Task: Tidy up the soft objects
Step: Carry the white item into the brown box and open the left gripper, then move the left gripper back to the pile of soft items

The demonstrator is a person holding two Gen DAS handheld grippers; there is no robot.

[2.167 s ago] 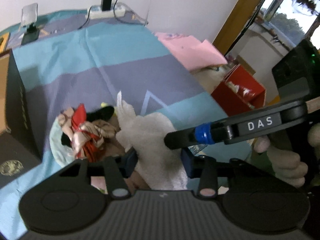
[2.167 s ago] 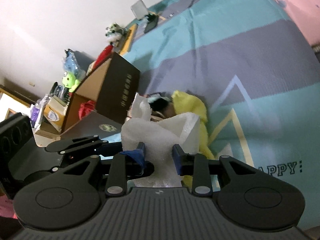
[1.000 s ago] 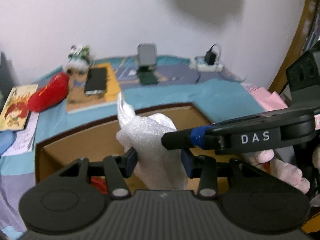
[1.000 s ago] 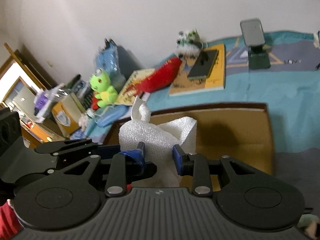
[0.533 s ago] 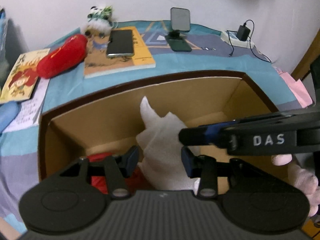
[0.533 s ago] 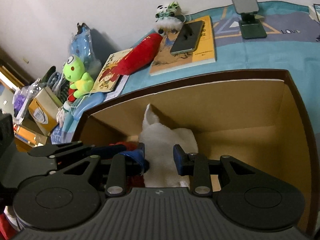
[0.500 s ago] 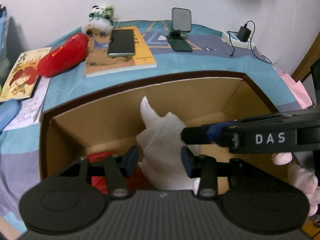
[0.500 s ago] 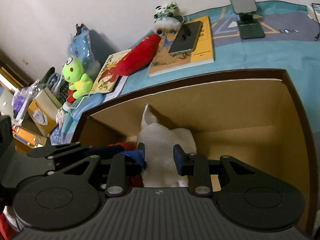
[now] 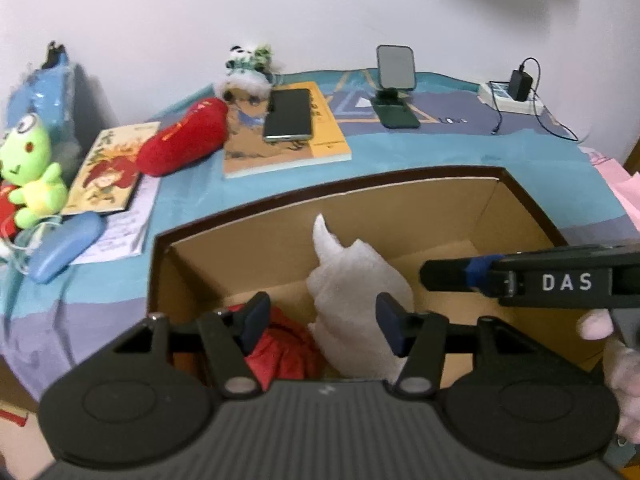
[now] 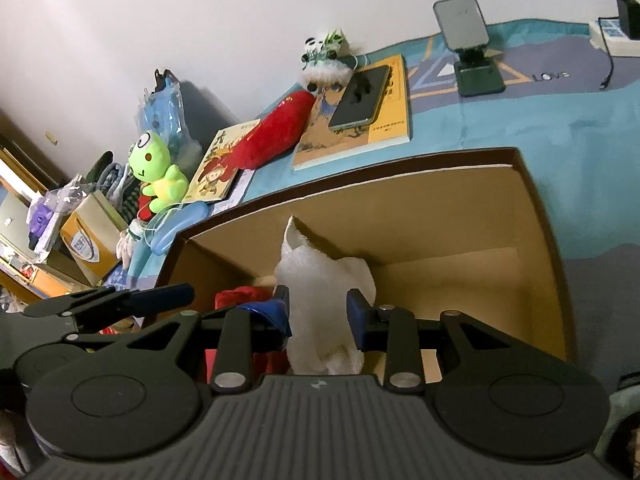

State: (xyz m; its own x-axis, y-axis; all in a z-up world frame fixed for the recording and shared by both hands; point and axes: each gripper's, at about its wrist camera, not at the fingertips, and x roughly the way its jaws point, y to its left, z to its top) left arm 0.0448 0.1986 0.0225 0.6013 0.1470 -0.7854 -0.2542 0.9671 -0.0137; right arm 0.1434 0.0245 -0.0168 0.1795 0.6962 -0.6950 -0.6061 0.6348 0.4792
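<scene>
Now the left gripper gapes wide, while the right gripper pinches the white foam wrap low inside the cardboard box, ready to drop beside red cloth.

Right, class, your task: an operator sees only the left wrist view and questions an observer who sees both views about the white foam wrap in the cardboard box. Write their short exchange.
Operator: I see only one finger of the right claw. Is it gripping the white foam wrap?
Observer: Yes. The right wrist view shows a finger pressed on each side of the wrap, low inside the cardboard box.
Operator: What sits beyond the green frog?
Observer: A yellow carton stands past it, among bags.
</scene>
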